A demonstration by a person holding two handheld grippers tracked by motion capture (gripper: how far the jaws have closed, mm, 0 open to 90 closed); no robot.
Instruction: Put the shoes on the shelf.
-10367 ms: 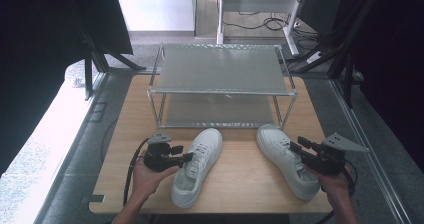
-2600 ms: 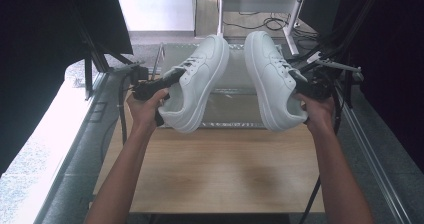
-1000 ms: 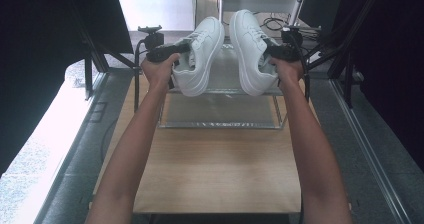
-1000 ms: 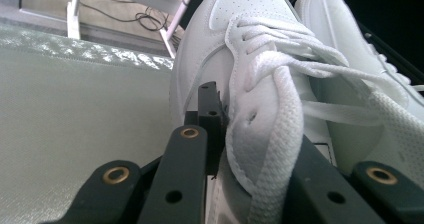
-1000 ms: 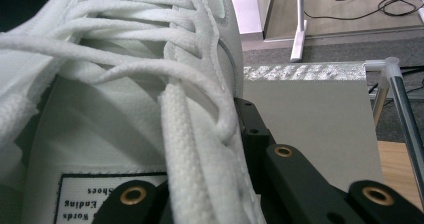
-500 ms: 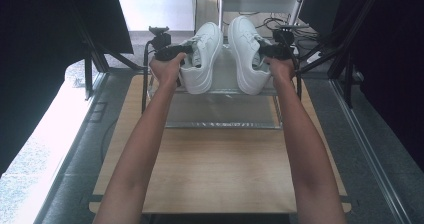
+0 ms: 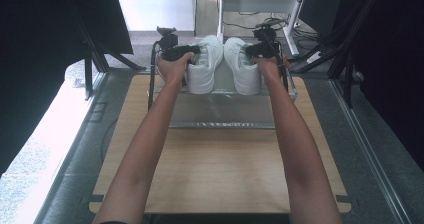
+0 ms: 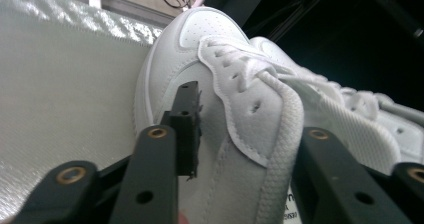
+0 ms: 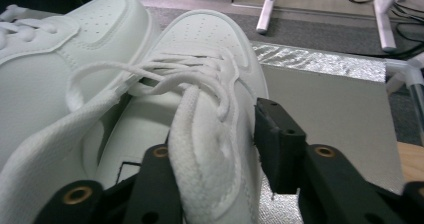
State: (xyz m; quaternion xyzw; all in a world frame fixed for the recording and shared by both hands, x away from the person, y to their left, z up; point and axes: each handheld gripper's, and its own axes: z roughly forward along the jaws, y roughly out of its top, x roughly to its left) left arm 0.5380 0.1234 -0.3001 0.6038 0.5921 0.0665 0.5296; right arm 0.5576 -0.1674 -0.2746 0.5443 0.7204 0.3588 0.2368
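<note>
We have both arms stretched out over the tabletop (image 7: 220, 174), and the two white sneakers sit side by side on top of the metal rack (image 7: 220, 115) at its far end. Our left gripper (image 7: 181, 50) is at the outer side of the left shoe (image 7: 204, 66); our right gripper (image 7: 260, 48) is at the outer side of the right shoe (image 7: 243, 70).

In the left gripper view, the left shoe's (image 8: 220, 119) collar wall runs up between the jaws. The jaws have just been opening: one pad stands just off the leather side panel, and the other jaw stands clear of the padded collar edge – loosened, not pinching. The shoe's toe points away from the gripper, resting on the rack's perforated top (image 8: 65, 84), with the other sneaker just beyond it.

In the right gripper view it is the same picture mirrored. The right shoe's (image 9: 210, 74) collar and tongue rise between the jaws, which have also just been opening – the outer pad sits beside the shoe's flank with a sliver of gap, so the jaws are parted and off the leather. The toe points away from the gripper on the rack's surface (image 9: 325, 89), the left shoe (image 9: 65, 69) snug alongside it, sides touching or nearly so.
</note>
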